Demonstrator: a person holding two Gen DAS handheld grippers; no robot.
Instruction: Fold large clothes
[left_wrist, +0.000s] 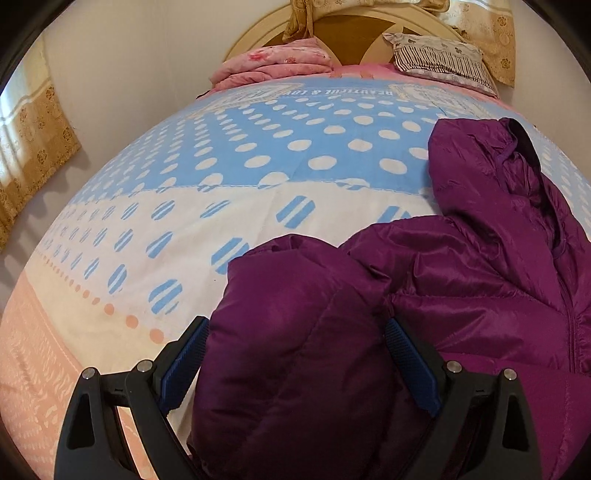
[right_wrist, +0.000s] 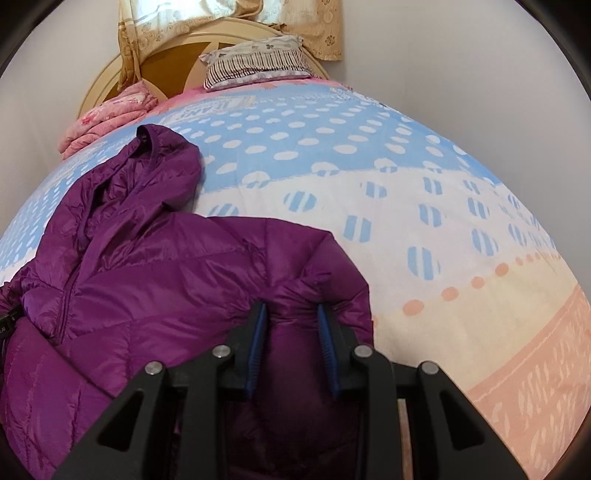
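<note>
Your purple puffer jacket (left_wrist: 461, 280) lies on the bed (left_wrist: 258, 206), spread over a cover printed with blue and white dots and a peach border. Its hood (right_wrist: 162, 162) points toward the headboard (right_wrist: 166, 62), and the zipper runs down the middle of the body.

In your left hand, the left claw (left_wrist: 295, 354) has its two blue pads set wide, with a thick fold of the jacket filling the whole gap between them. The fabric bulges against both pads, so you are grasping that bunched side of the jacket.

In your right hand, the right claw (right_wrist: 291, 339) stands much narrower. A ridge of the quilted fabric is pinched between its blue pads (right_wrist: 256, 347), puckered where they press, so this claw is clenched on the jacket as well. The pinched part rises above the rest of the garment, which lies to the left in the right wrist view.

At the head of the bed sit a folded pink blanket (left_wrist: 273, 64) on one side and a striped pillow (left_wrist: 439, 59) on the other. Patterned gold curtains (right_wrist: 317, 29) hang behind the headboard.
</note>
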